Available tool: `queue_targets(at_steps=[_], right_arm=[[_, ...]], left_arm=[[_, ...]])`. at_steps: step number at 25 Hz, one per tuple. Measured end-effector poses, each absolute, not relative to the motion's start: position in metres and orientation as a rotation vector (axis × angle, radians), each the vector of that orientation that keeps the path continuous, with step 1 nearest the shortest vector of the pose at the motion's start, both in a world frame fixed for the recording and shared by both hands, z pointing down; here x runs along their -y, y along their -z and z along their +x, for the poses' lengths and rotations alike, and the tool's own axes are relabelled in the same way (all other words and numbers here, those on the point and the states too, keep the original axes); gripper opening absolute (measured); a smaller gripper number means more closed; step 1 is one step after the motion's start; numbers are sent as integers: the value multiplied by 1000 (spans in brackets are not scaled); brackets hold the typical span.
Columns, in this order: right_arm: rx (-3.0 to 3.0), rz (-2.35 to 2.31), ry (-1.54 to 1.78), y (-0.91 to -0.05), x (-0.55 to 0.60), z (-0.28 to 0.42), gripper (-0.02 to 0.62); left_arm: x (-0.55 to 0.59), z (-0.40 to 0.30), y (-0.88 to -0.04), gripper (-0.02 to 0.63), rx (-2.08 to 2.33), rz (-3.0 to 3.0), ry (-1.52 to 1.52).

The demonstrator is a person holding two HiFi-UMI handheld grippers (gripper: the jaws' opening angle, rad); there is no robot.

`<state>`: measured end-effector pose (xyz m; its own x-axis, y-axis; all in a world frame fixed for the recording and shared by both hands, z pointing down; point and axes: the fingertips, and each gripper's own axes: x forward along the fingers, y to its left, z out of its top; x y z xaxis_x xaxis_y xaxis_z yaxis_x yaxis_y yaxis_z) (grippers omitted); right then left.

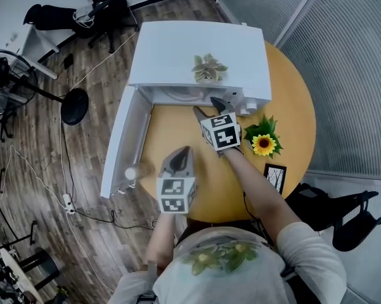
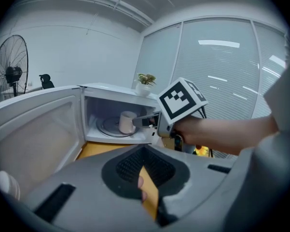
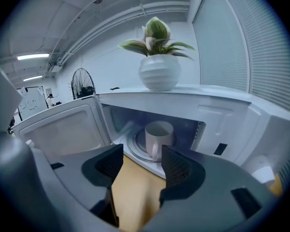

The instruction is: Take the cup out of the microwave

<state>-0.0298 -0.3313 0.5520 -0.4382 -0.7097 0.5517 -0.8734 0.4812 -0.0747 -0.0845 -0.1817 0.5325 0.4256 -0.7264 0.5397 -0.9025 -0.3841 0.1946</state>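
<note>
A white mug (image 3: 158, 137) stands on the glass turntable inside the open white microwave (image 1: 196, 49). The mug (image 2: 127, 122) also shows in the left gripper view, handle toward the front. My right gripper (image 1: 206, 105) is open just outside the oven's mouth, jaws pointing at the mug, which shows beyond the gap (image 3: 141, 166); it touches nothing. In the left gripper view the right gripper (image 2: 136, 122) reaches close beside the mug. My left gripper (image 1: 182, 152) hangs back over the yellow table, shut and empty (image 2: 144, 151).
The microwave door (image 1: 120, 144) swings out wide to the left. A potted plant (image 1: 209, 68) sits on the oven's roof. On the round table (image 1: 291, 106), a sunflower (image 1: 264, 144) and a small picture frame (image 1: 275, 177) lie to my right. A fan (image 1: 6, 75) stands on the floor.
</note>
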Motion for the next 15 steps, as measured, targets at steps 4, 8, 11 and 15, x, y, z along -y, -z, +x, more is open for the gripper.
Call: queue_targets(at_steps=[4, 8, 11, 15], right_arm=[[2279, 1349, -500, -563, 344, -32, 259], [2264, 1383, -507, -574, 357, -32, 259], [2252, 1387, -517, -581, 365, -34, 259], [2239, 1395, -525, -589, 375, -35, 259]], left_arm=[[186, -89, -540, 5, 1380, 2206, -520], [189, -92, -547, 3, 1381, 2189, -535], [188, -96, -553, 4, 1378, 2173, -546], [187, -99, -560, 5, 1376, 2154, -554]])
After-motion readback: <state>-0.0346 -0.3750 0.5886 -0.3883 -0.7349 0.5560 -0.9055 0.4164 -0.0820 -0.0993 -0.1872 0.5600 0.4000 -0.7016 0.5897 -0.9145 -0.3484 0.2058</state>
